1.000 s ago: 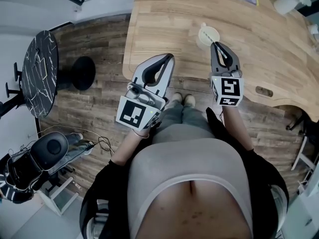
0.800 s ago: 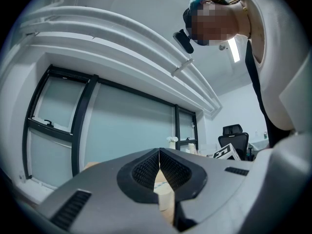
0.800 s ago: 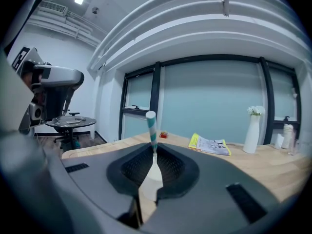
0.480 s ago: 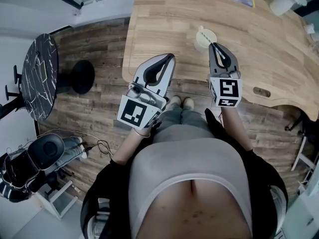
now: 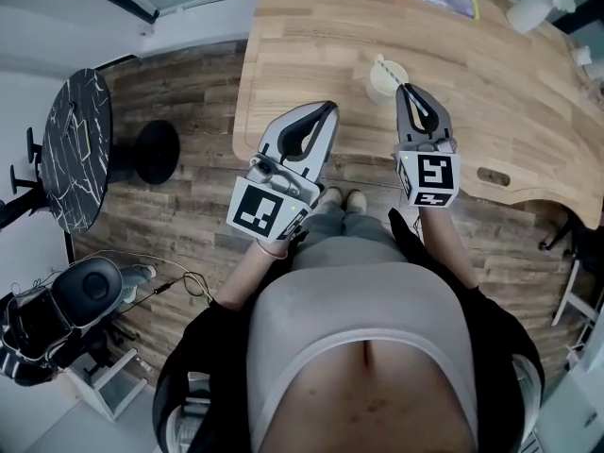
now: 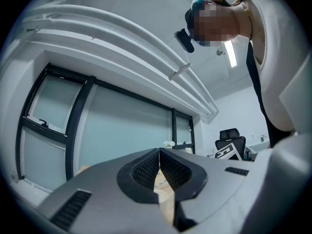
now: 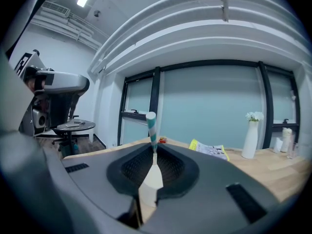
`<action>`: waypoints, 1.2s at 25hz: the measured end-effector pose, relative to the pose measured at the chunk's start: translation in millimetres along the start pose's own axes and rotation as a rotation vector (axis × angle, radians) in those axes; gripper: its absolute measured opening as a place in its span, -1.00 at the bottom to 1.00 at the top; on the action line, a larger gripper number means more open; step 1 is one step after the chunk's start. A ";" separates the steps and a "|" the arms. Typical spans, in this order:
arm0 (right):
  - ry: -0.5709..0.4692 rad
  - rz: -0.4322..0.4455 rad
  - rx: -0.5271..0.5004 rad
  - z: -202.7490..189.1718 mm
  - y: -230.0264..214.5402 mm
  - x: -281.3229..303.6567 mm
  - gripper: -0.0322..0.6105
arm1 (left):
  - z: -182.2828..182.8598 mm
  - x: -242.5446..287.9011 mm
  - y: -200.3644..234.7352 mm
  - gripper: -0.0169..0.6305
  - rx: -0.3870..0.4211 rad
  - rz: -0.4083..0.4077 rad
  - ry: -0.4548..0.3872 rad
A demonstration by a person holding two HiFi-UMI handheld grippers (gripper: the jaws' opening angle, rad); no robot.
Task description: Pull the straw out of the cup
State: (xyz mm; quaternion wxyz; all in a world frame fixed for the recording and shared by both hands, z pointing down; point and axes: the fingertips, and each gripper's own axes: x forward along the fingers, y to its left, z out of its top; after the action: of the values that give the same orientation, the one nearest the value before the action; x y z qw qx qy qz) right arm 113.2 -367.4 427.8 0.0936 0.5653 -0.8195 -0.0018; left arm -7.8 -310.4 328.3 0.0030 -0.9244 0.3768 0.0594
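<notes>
Wooden table (image 5: 302, 55): unchanged over the last second apart from a small shift of the head view.

Left gripper (image 5: 327, 108): holds the same place over the table's near edge, well apart from the cup. In its own view the jaws are pressed tip to tip with nothing between them.

Right gripper (image 5: 404, 88): the one thing that has moved. It has crept closer, and its tips now sit just beside the near rim of the cup (image 5: 382, 78). In the right gripper view the jaws are clenched at the tips and empty; the cup shows through the gap behind them.

Straw (image 7: 152, 126): white with teal stripes, standing in the cup and leaning away from the gripper in the head view (image 5: 380, 62). It appears to rise just beyond the closed tips rather than between them, though depth is hard to read here.

Judgement: the approach is nearly done and no grasp has been made. The right jaws need to part before they can close on the straw.
</notes>
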 end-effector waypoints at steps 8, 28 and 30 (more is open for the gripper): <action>-0.031 -0.015 -0.002 18.7 -2.7 -5.8 -0.76 | 4.8 8.6 -2.4 -0.93 -0.005 -0.028 -0.022; -0.139 -0.062 0.004 79.9 -11.4 -33.4 -0.76 | 9.1 33.4 -16.2 -0.93 0.001 -0.107 -0.049; -0.149 -0.065 0.013 84.2 -12.7 -36.2 -0.76 | 8.6 35.1 -16.3 -0.93 0.003 -0.110 -0.048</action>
State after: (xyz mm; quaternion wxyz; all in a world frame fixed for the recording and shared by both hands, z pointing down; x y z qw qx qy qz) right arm 124.3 -347.0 338.3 0.0285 0.5907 -0.8053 -0.0418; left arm 27.5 -322.7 315.2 0.0168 -0.9421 0.3252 0.0807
